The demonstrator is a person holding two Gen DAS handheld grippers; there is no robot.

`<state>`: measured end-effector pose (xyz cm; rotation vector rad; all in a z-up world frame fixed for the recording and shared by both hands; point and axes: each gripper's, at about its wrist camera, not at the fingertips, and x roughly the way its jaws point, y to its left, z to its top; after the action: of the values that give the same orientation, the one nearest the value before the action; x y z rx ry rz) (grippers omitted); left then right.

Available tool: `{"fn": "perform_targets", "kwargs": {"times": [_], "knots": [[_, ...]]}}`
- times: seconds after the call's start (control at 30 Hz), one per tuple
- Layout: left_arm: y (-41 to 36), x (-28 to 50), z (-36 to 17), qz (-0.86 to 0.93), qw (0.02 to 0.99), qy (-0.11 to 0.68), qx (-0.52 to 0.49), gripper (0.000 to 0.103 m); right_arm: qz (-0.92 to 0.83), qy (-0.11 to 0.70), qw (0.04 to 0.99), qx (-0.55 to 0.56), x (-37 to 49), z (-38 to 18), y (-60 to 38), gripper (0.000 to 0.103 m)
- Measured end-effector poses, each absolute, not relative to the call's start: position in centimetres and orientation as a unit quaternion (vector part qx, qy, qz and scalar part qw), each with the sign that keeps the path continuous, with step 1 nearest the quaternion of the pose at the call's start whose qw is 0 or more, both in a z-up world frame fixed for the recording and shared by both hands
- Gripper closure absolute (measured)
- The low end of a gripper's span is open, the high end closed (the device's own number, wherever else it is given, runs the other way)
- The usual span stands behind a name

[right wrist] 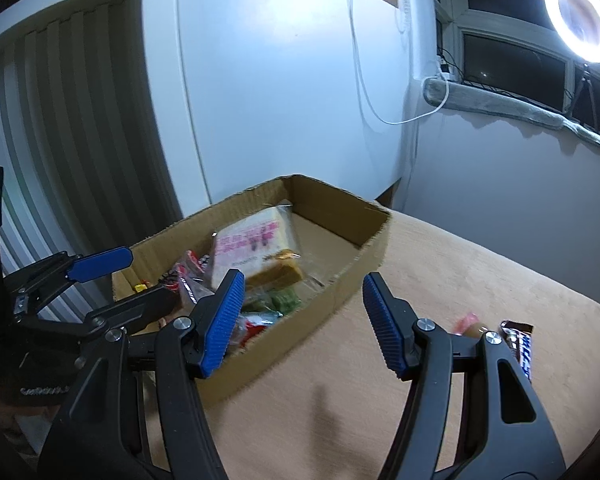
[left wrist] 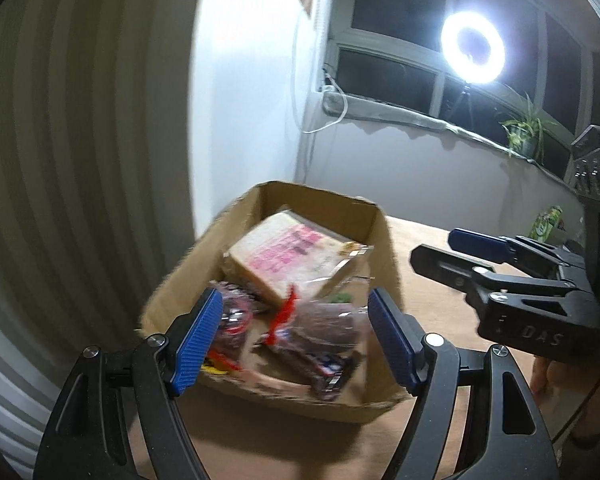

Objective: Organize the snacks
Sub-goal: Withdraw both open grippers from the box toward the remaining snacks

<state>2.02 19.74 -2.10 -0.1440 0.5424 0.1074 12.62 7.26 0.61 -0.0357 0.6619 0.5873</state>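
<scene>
Both tongs, left (left wrist: 296,340) and right (right wrist: 304,320), gape empty over the bench (right wrist: 480,280), most snacks already in the box (right wrist: 364,256), leaving the candy bar (right wrist: 520,348) outside: light, stiff, slick wrapper, so pinch mid-length across its width.

Both wrist views look down, close, onto shared cardboard box (left wrist: 384,264); right view from its right
</scene>
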Motion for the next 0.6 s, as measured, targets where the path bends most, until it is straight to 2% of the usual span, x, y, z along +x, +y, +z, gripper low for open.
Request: {"fn": "perform_targets", "kwargs": {"times": [0.6], "knots": [[8.5, 5.9, -2.1, -0.036, 0.957, 0.289, 0.007, 0.028, 0.193, 0.343, 0.919, 0.025, 13.8, -1.3, -5.5, 0.039]]}}
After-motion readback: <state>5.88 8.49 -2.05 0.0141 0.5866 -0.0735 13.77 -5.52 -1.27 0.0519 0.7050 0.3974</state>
